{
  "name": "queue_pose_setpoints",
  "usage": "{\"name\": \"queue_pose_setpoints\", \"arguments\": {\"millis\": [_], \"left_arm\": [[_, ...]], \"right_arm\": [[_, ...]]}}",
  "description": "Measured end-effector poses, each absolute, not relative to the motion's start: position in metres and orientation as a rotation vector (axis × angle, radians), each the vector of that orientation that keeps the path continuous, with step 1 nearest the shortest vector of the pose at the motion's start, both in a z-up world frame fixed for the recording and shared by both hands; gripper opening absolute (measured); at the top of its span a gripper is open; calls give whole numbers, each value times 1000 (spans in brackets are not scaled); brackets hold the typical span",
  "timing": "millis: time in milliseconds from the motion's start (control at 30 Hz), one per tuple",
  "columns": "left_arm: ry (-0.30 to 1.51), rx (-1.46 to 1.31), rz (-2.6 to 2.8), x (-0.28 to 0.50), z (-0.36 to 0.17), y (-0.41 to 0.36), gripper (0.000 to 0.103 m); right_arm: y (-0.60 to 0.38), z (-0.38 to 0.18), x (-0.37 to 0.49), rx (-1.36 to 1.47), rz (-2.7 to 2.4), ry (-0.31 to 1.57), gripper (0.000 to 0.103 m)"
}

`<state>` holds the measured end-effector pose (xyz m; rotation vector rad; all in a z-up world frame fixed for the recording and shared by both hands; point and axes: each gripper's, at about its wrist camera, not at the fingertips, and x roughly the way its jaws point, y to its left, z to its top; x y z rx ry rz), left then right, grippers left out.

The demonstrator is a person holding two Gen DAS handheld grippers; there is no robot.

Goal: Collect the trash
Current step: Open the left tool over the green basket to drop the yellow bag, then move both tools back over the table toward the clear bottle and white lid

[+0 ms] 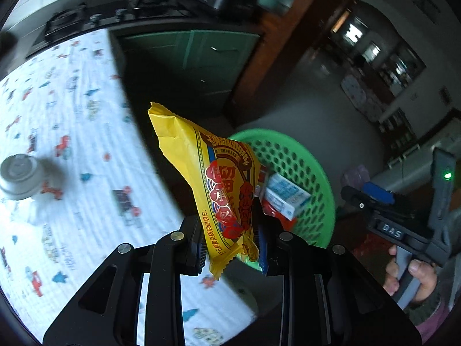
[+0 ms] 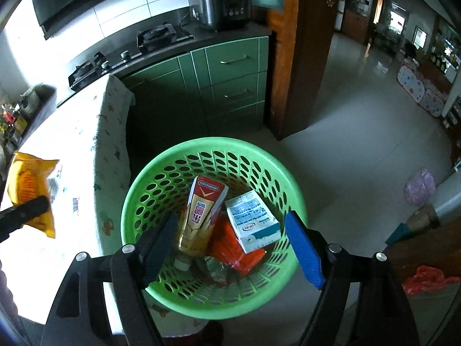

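My left gripper [image 1: 230, 239] is shut on a yellow snack wrapper [image 1: 207, 173] with red print and holds it in the air past the table's edge. The wrapper also shows at the far left of the right wrist view [image 2: 28, 190]. A green perforated basket [image 2: 149, 173] sits below my right gripper [image 2: 233, 242], which is open and empty above it. The basket holds a red and gold tube [image 2: 201, 213], a white milk carton [image 2: 253, 219] and an orange wrapper [image 2: 230, 248]. The basket also shows behind the wrapper in the left wrist view [image 1: 302, 155].
A table with a white patterned cloth [image 1: 72, 132] lies left, with a white cup [image 1: 20, 176] on it. Green kitchen cabinets [image 2: 230, 86], a stove [image 2: 121, 54] and a rice cooker [image 2: 219, 5] stand behind. A wooden door frame [image 2: 302, 57] opens to a tiled floor [image 2: 360, 121].
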<state>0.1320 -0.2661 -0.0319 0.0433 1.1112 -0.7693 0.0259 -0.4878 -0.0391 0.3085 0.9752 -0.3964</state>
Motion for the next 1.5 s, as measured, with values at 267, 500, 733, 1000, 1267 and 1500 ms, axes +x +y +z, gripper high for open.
{"name": "queue_pose_setpoints", "arguments": {"millis": [267,500,733,1000,1267,1500], "left_arm": [[1141,120,-827,113,-54,-315,36],[1149,147,-851,105,-66,-335,62],[1147,152,-843,102,-69,-332,68],[1106,151,-762,109,-57,-295,68],[1084,89,-643,130,-48,-227,68],[1065,14,-494,155,-43,-150,68]], "right_arm": [[-483,-28,2,301,-398,946,79],[-490,-23,-17,301,-408,933,79],[-497,-26,-23,314,-409,934,79],[-483,-24,-12,308,-363,928,79],[-444,-24,18,271,-251,940,79],[-400,-24,56,242,-134,951,79]]}}
